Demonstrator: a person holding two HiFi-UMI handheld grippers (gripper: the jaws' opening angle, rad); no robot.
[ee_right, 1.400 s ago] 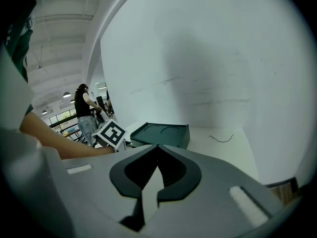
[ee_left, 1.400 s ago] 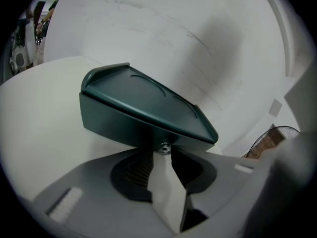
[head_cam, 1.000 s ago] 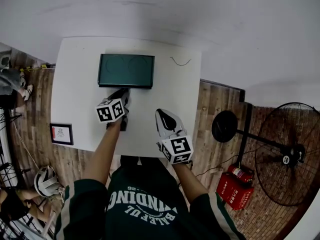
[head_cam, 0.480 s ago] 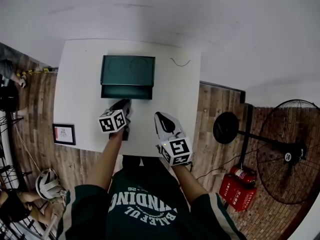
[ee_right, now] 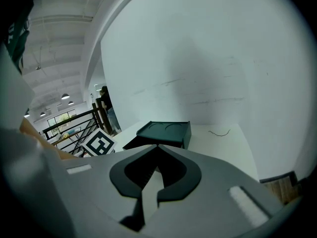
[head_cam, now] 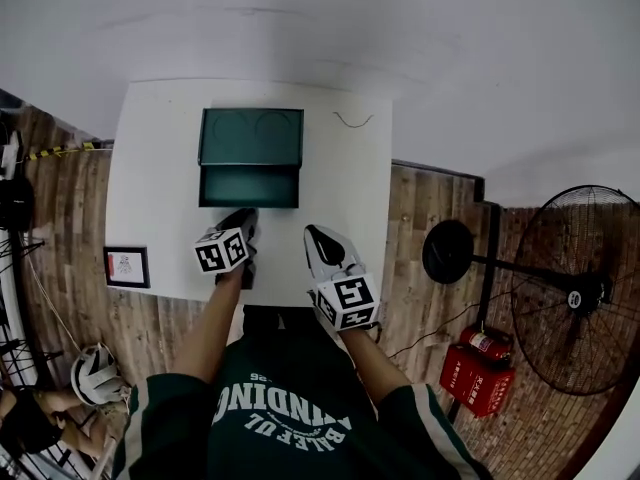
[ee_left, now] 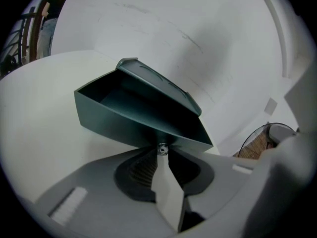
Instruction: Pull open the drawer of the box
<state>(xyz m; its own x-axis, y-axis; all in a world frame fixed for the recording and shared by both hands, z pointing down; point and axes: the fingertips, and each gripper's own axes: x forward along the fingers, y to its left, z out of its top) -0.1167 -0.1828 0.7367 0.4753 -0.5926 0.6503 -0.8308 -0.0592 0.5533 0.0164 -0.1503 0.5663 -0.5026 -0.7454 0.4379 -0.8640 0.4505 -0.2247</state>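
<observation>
A dark green box (head_cam: pixel 250 136) stands at the back of the white table (head_cam: pixel 150 188). Its drawer (head_cam: pixel 248 186) is slid out toward me and looks empty inside (ee_left: pixel 114 118). My left gripper (head_cam: pixel 245 220) sits right at the drawer's front. Its tips (ee_left: pixel 162 155) are shut on the small metal knob (ee_left: pixel 162 148). My right gripper (head_cam: pixel 312 236) hovers over the table's front edge to the right of the left one, shut and holding nothing. In the right gripper view its tips (ee_right: pixel 157 147) meet, with the box (ee_right: pixel 166 131) ahead of them.
A thin curl of wire (head_cam: pixel 350 120) lies right of the box. A framed card (head_cam: pixel 126 266) rests at the table's front left corner. A standing fan (head_cam: pixel 575 288) and a red fire extinguisher (head_cam: pixel 478 368) stand on the wooden floor to the right.
The drawer was shut a second ago. It has slid out toward me as the left gripper drew back on its knob. The right gripper has barely moved.
</observation>
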